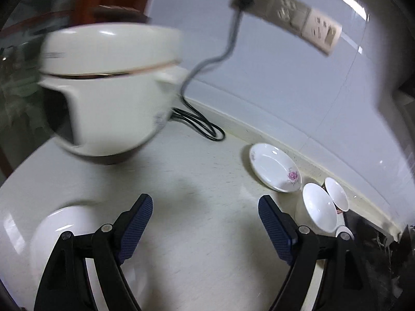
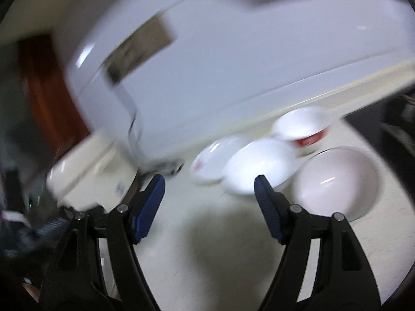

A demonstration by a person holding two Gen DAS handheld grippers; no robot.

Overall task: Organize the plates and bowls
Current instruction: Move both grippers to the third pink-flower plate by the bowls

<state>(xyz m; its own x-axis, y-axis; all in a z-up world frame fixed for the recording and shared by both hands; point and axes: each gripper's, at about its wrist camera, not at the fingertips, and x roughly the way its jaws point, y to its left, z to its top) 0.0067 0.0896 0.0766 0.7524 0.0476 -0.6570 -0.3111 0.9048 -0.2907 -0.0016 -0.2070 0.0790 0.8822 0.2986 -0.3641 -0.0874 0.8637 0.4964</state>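
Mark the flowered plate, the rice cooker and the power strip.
flowered plate (image 1: 275, 167): left wrist view, plate's centre.
rice cooker (image 1: 109, 93): left wrist view, front of body.
power strip (image 1: 288, 13): left wrist view, middle socket face.

A white rice cooker (image 1: 109, 88) stands on the pale counter (image 1: 207, 207). Right of the cooker, its black cord (image 1: 202, 127) lies coiled; above, 1 wall socket strip (image 1: 285, 13).

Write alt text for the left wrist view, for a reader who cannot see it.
The open, empty left gripper hangs over a pale countertop. A round white flower-printed plate and two white bowls sit at right near the wall; a white electric cooker stands at left.
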